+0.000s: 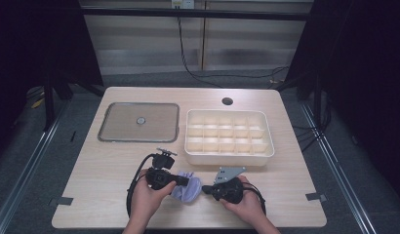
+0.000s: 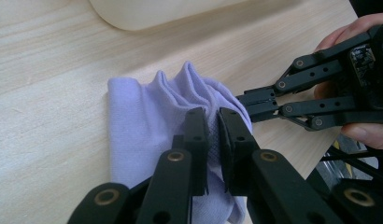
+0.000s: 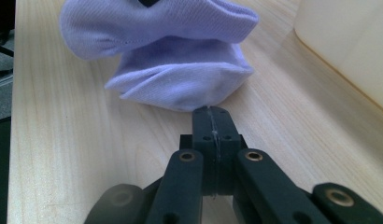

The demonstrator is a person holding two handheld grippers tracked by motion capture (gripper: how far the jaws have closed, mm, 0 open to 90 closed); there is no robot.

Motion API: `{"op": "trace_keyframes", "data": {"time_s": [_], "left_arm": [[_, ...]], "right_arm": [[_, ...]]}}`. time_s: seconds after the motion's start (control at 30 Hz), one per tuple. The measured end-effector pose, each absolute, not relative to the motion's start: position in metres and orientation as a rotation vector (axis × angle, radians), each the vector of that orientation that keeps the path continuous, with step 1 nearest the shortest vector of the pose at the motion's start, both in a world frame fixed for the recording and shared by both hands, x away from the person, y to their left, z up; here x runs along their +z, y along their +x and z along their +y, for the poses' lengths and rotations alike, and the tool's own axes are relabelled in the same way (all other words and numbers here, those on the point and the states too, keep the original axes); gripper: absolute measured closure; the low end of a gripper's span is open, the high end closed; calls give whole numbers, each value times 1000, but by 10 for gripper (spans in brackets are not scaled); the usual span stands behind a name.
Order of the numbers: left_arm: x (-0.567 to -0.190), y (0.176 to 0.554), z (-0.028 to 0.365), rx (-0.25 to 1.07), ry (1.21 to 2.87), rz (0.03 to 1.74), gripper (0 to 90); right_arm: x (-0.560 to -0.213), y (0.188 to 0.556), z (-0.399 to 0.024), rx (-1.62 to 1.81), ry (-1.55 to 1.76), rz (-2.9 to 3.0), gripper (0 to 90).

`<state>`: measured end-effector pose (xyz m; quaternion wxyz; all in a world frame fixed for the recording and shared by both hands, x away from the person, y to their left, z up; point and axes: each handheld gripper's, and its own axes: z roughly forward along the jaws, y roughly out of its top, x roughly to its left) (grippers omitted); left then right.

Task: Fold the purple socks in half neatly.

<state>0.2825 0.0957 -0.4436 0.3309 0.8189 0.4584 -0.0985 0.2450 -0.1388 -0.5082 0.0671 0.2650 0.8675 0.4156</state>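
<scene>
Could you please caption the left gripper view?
Left gripper pinches a lilac cloth on the table.

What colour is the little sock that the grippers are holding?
The sock is pale lilac, a light purple. The right gripper view shows it best.

So on the worktop (image 1: 105, 195) the cloth (image 1: 187, 189) sits up front between the left claw (image 1: 188, 181) and right claw (image 1: 205, 187), divided tray (image 1: 229, 155) behind it, flat lid (image 1: 139, 122) left of that.
</scene>
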Motion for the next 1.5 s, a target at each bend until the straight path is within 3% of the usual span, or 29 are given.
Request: {"op": "trace_keyframes", "data": {"time_s": [1.5], "left_arm": [[-457, 275, 75, -246, 2192, 1169, 810]], "right_arm": [[-508, 245, -138, 1249, 788, 2611, 900]]}}
